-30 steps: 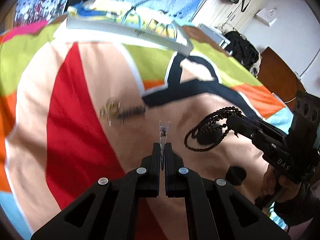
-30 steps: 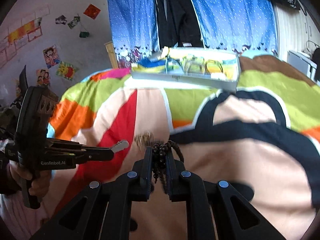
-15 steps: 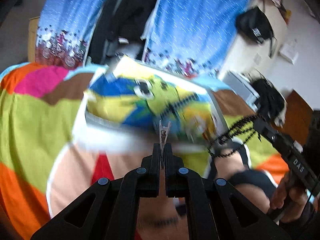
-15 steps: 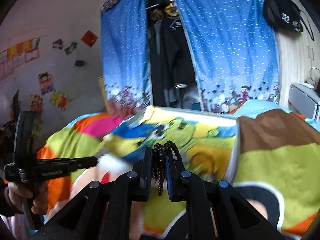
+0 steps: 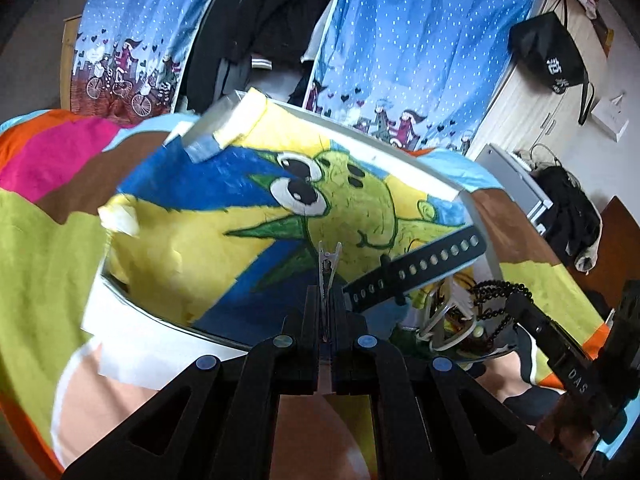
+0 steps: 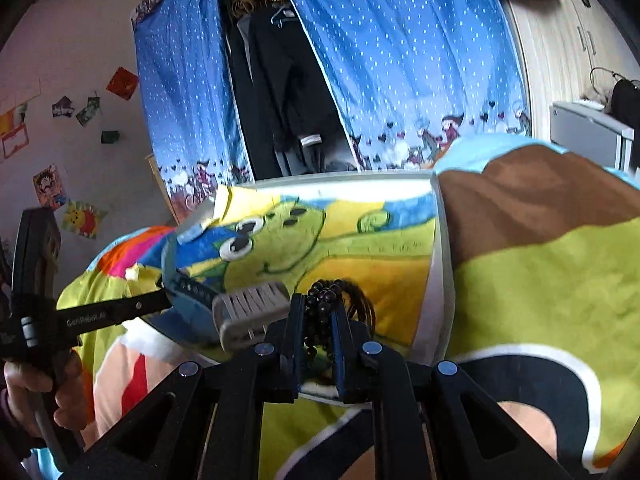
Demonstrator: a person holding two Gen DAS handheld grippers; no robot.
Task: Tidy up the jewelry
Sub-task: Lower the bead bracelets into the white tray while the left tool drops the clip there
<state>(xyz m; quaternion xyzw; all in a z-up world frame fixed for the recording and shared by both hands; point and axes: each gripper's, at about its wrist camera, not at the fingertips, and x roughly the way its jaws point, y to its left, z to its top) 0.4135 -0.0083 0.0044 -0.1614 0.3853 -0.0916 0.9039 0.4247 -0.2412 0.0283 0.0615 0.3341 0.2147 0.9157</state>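
Observation:
A white tray (image 5: 132, 320) lined with a green frog drawing lies on the bed. My left gripper (image 5: 326, 296) hangs over its near edge, shut on a small silver clip (image 5: 329, 264). A black watch strap (image 5: 416, 270) lies in the tray just right of it, beside white rings (image 5: 440, 318). My right gripper (image 6: 319, 308) is shut on a string of black beads (image 6: 322, 300) over the tray's (image 6: 440, 280) near right part. In the left wrist view those beads (image 5: 494, 300) dangle from the right gripper (image 5: 520, 306). A grey strap (image 6: 252, 310) lies left of my right fingers.
The tray rests on a multicoloured bedspread (image 6: 540, 280). Blue dotted curtains (image 5: 400, 40) and dark hanging clothes (image 6: 280, 80) stand behind it. A hand (image 6: 36, 388) holds the left gripper (image 6: 156, 304) at the left of the right wrist view.
Both grippers moved forward from above the open bedspread to the tray, still holding the clip and the beads. The gold piece on the bedspread has dropped out of view.

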